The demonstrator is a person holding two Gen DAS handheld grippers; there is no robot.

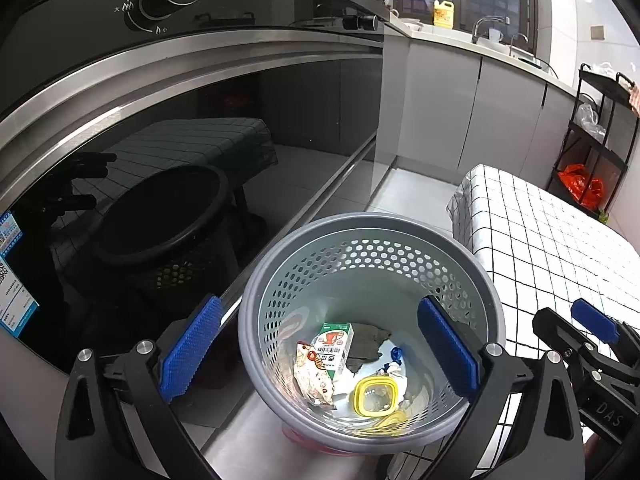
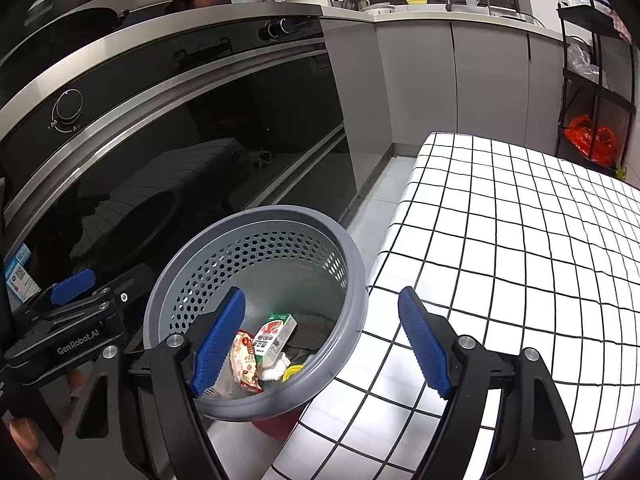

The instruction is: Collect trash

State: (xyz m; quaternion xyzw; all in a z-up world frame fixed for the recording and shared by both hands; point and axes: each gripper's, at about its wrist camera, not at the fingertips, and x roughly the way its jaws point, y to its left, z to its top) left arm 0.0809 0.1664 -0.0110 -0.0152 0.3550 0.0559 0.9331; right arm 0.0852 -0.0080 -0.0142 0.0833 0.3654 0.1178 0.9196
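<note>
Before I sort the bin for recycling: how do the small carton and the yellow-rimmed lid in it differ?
The carton is a white box with green and red print and a barcode; the lid is clear with a yellow rim. The carton lies tilted, leaning on a snack wrapper; the lid lies flat on the bottom. The carton is long and boxy, the lid thin and nearly square. Both rest inside the grey bin, untouched by either gripper.

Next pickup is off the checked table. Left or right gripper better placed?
Right. The right gripper hangs open at the checked table edge; the left gripper is open over the bin.
</note>
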